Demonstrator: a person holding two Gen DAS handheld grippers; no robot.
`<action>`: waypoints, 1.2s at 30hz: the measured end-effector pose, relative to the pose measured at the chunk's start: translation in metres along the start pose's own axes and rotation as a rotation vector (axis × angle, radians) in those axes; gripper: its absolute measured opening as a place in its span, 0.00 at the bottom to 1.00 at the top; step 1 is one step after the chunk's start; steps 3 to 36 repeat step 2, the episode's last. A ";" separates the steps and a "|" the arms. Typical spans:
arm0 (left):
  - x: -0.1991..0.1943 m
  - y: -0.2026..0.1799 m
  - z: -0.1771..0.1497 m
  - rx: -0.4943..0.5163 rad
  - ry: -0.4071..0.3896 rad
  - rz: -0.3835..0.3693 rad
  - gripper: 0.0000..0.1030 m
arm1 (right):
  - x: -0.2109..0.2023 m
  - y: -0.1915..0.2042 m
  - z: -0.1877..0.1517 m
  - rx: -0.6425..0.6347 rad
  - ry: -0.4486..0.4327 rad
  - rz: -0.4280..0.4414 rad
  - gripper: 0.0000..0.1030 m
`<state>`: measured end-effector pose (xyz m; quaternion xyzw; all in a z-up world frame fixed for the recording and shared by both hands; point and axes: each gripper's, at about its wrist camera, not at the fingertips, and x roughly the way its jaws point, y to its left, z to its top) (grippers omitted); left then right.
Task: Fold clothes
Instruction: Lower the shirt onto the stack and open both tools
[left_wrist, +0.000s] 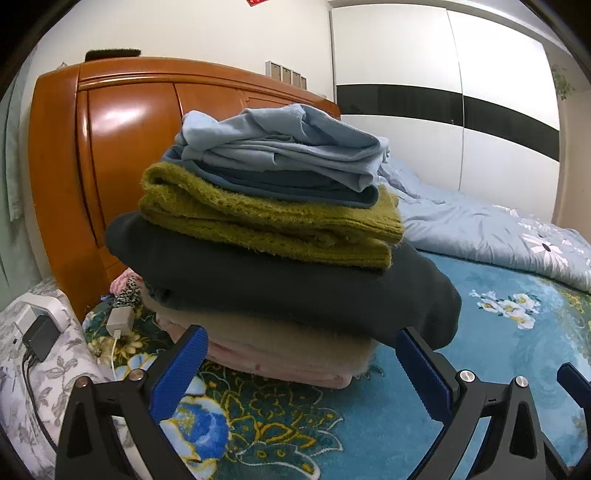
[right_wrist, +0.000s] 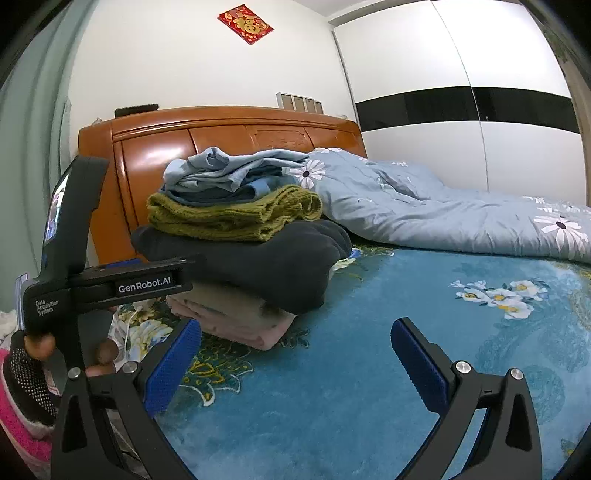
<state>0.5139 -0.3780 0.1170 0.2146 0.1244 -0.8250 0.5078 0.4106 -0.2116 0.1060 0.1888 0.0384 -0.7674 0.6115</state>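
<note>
A stack of folded clothes (left_wrist: 273, 236) stands on the blue floral bed cover (left_wrist: 369, 424): pink and beige pieces at the bottom, a dark grey garment (left_wrist: 295, 288), an olive knit (left_wrist: 266, 218), and light blue pieces (left_wrist: 284, 147) on top. My left gripper (left_wrist: 299, 354) is open and empty, just in front of the stack's base. The stack also shows in the right wrist view (right_wrist: 240, 229). My right gripper (right_wrist: 295, 350) is open and empty over the cover, to the right of the stack. The left gripper's body (right_wrist: 110, 284) shows at the left of that view.
A wooden headboard (left_wrist: 110, 147) stands behind the stack. A pale blue flowered quilt (right_wrist: 443, 214) lies bunched at the back right. Chargers and cables (left_wrist: 118, 321) lie beside a patterned pillow (left_wrist: 40, 369) at the left. A white wardrobe (right_wrist: 480, 110) stands beyond the bed.
</note>
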 end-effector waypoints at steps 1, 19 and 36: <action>0.000 0.000 0.000 -0.002 0.002 0.003 1.00 | 0.001 -0.001 0.000 0.003 0.005 0.000 1.00; 0.001 0.000 0.000 -0.006 0.007 0.001 1.00 | 0.001 -0.002 -0.001 0.006 0.011 0.000 1.00; 0.001 0.000 0.000 -0.006 0.007 0.001 1.00 | 0.001 -0.002 -0.001 0.006 0.011 0.000 1.00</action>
